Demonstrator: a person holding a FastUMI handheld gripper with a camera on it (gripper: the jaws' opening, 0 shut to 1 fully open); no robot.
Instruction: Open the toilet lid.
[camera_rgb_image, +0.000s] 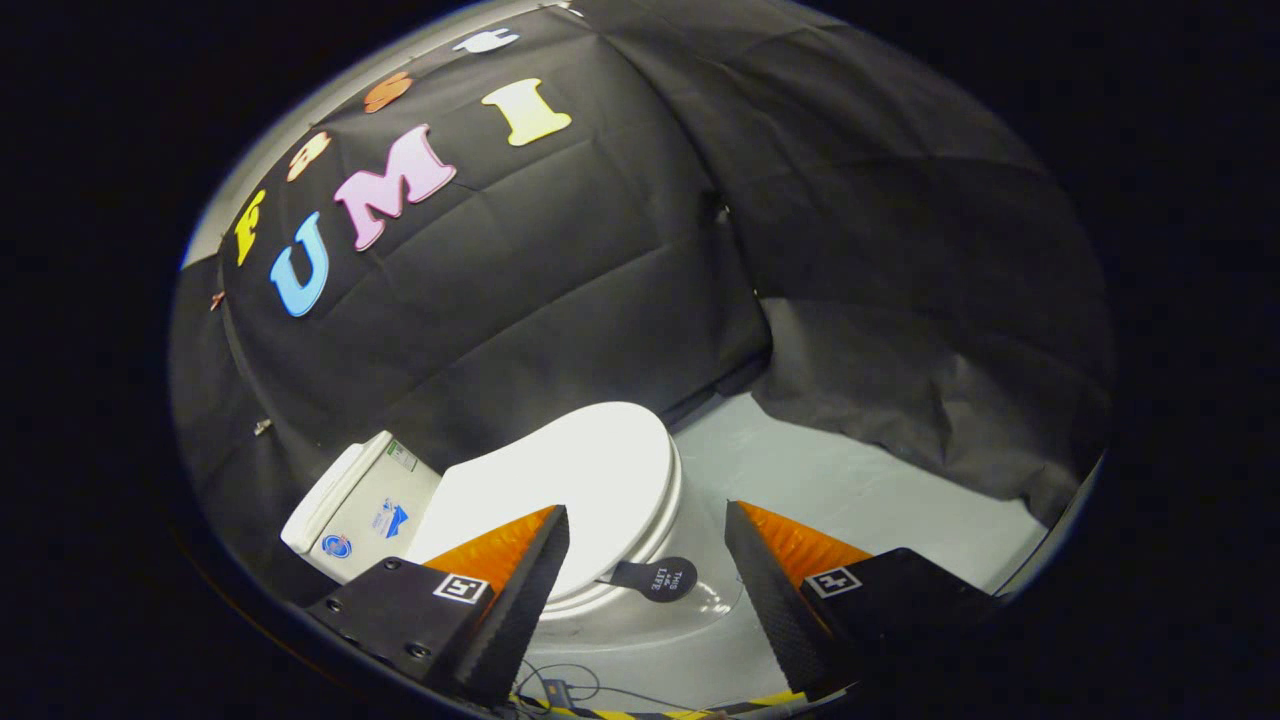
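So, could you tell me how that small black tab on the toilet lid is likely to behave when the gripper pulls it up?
The black tab looks thin and flat, so it probably flexes. The closed lid looks rigid and glossy, likely slippery, and should swing up toward the tank. The open gripper has not gripped it.

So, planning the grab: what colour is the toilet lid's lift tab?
Black lift tab, seen in the gripper view, ahead of the open gripper.

Pale floor (880, 490) bears the toilet (600, 500) (lid down).
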